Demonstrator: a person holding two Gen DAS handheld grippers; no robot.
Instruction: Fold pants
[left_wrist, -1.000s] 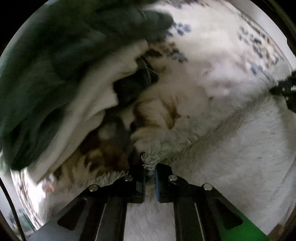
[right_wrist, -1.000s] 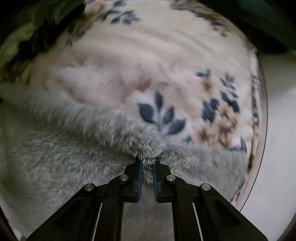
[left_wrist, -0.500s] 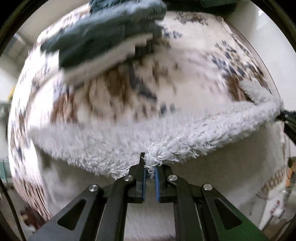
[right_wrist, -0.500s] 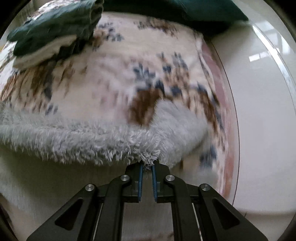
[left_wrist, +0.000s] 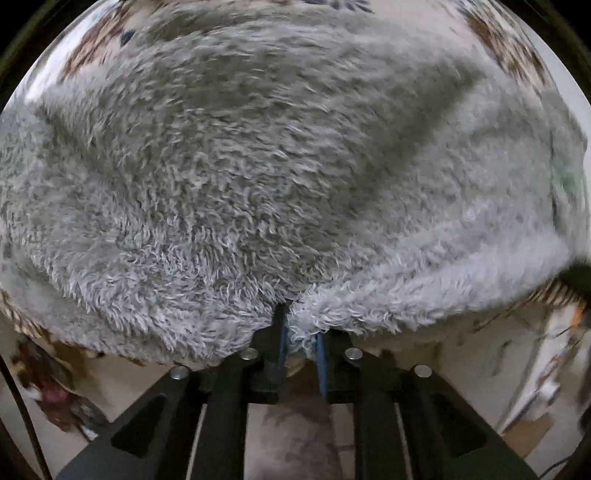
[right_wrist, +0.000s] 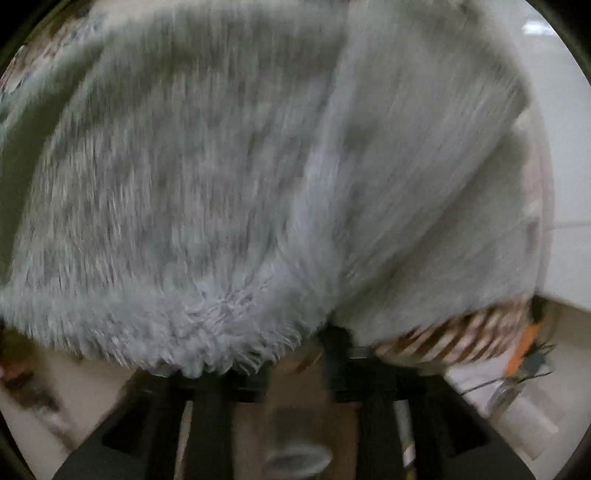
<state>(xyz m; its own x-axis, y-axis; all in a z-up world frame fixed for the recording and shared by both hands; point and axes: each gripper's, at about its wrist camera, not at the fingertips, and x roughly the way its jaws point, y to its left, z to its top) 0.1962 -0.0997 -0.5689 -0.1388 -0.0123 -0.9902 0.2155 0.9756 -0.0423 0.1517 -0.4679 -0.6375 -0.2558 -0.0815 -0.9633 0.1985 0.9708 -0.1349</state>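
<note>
The fluffy grey pants (left_wrist: 280, 177) fill most of the left wrist view and lie folded over on the flowered blanket (left_wrist: 96, 48). My left gripper (left_wrist: 300, 328) has its jaws a little apart, with the fleece edge resting between them. In the right wrist view the same grey pants (right_wrist: 229, 192) fill the frame, blurred by motion. My right gripper (right_wrist: 295, 354) is open and its jaws stand clear of the fleece edge, which lies just in front of them.
The blanket's striped brown border (right_wrist: 454, 336) shows at the near edge. A white glossy floor (right_wrist: 561, 147) lies to the right. Cables and an orange part (right_wrist: 524, 347) sit at the lower right.
Both grippers carried the pants' edge forward and down over the rest of the pants, then their jaws came apart. The pile of folded clothes has left the view.
</note>
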